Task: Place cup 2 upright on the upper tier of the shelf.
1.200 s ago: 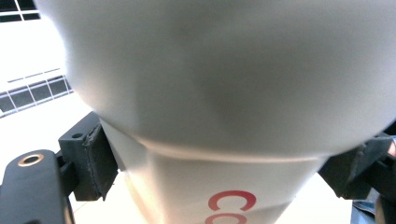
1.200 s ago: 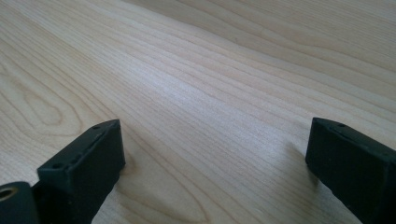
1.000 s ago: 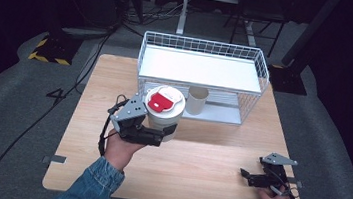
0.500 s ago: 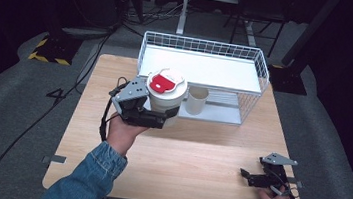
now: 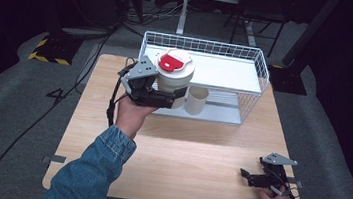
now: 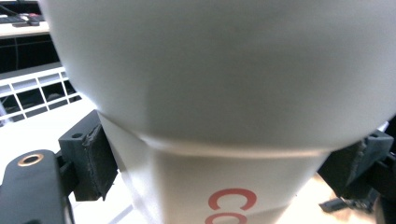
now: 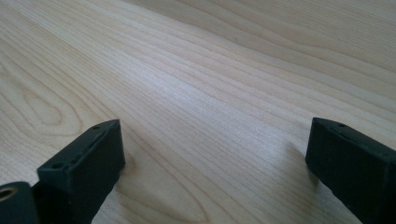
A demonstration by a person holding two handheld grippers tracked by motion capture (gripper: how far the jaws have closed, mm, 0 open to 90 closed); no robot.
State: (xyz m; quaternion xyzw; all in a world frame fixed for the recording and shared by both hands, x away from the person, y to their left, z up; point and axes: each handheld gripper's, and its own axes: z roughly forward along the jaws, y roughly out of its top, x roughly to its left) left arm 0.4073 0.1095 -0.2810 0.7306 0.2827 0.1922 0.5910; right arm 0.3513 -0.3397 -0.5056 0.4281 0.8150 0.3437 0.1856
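Note:
A white cup with a white lid bearing a red label is held above the front left of the white wire basket. My left gripper is shut on the cup's body, and its pads press both sides of the cup, which has red lettering low down. A small beige paper cup stands just right of the held cup, inside the basket. My right gripper rests low at the table's front right, open, with bare wood between its jaws.
The wooden table is bare between the two grippers. The basket occupies the back middle and right of the table. A black cable trails from the left gripper. Dark floor and stands surround the table.
My left gripper has carried the lidded cup away from the person and rightward, from the table's middle to over the basket's front left. The right gripper has stayed put.

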